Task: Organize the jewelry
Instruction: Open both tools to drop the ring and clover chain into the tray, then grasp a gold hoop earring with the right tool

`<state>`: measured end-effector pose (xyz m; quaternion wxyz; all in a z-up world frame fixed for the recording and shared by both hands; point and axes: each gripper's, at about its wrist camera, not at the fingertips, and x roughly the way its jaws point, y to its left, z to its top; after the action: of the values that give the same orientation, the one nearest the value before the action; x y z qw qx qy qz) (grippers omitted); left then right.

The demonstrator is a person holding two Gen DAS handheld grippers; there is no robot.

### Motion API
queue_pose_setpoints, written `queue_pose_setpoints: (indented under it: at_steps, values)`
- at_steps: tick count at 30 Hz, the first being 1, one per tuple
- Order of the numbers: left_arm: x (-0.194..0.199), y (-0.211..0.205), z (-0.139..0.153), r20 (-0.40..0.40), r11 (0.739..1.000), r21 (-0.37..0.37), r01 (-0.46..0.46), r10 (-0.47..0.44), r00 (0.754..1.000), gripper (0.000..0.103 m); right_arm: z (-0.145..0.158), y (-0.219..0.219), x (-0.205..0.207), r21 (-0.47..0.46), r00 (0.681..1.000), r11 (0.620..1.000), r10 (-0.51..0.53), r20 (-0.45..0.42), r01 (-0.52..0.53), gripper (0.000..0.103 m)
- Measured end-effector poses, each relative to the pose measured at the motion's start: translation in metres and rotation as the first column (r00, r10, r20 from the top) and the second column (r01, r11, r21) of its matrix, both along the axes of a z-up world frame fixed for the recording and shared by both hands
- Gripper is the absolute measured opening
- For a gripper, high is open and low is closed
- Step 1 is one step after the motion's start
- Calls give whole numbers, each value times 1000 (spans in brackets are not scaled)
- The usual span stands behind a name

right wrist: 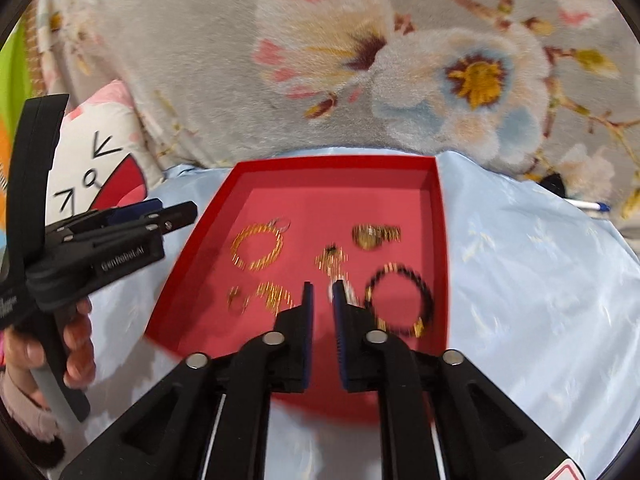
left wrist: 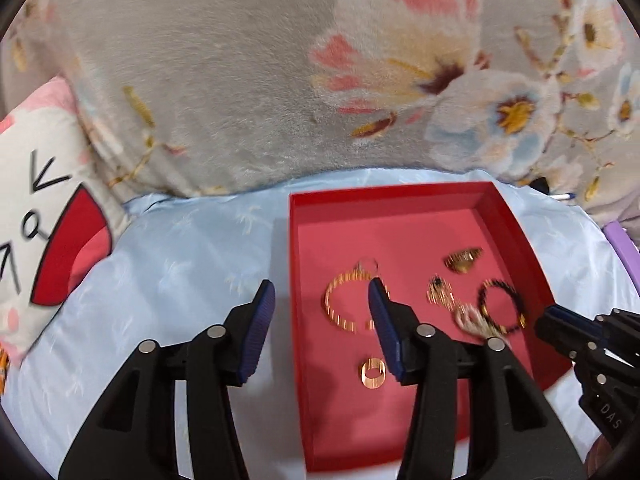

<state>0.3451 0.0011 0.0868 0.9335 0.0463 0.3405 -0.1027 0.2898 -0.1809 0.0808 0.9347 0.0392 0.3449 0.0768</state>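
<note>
Red tray (right wrist: 440, 216) of jewelry just ahead of right gripper (right wrist: 323, 292).

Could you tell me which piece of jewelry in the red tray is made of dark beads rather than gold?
The black beaded bracelet, a dark ring lying at the right side of the red tray. The other pieces look gold, such as the large gold hoop bracelet at the left.

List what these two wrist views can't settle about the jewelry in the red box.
- Left wrist: the gold bangle is partly covered by a finger of the left gripper.
- Right wrist: the pale piece behind the right gripper is hidden by its fingers.
- Both views: motion blur hides clasp and link detail, as on the black bead bracelet.
- Right wrist: near edge of the red box is hidden by the gripper.
</note>
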Motion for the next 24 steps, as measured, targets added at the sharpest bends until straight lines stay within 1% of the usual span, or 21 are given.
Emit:
queue_pose_setpoints:
  at_steps: [1, 4, 5, 7, 13, 19, 24]
  values:
    - [-13, 3, 0, 10, 1000, 4, -1, 1, 1000, 51, -1, -1, -16, -4, 1000, 1000, 5, 7, -5, 22]
    - [-51, 12, -6, 19, 1000, 5, 7, -7, 1000, 57, -9, 0, -53, -11, 1000, 1000, 4, 11, -3, 26]
    - [-61, 15, -9, 11, 1000, -3, 12, -12, 1000, 58, -12, 1, -64, -19, 1000, 1000, 1, 9, -1, 26]
    - [-83, 22, -18, -10, 1000, -20, 12, -13, 1000, 59, -22, 6, -88, -35, 1000, 999, 3, 1, -3, 26]
    - [-136, 39, -50, -62, 999, -34, -5, 3, 998, 59, -50, 29, -148, -2, 997, 998, 68, -40, -68, 27]
    - [-163, 45, -80, -108, 1000, -5, -15, 15, 994, 59, -74, 65, -174, -10, 987, 990, 139, -86, -140, 27]
    - [-175, 46, -89, -69, 998, 45, -35, 38, 997, 59, -86, 86, -174, -10, 982, 988, 154, -114, -156, 27]
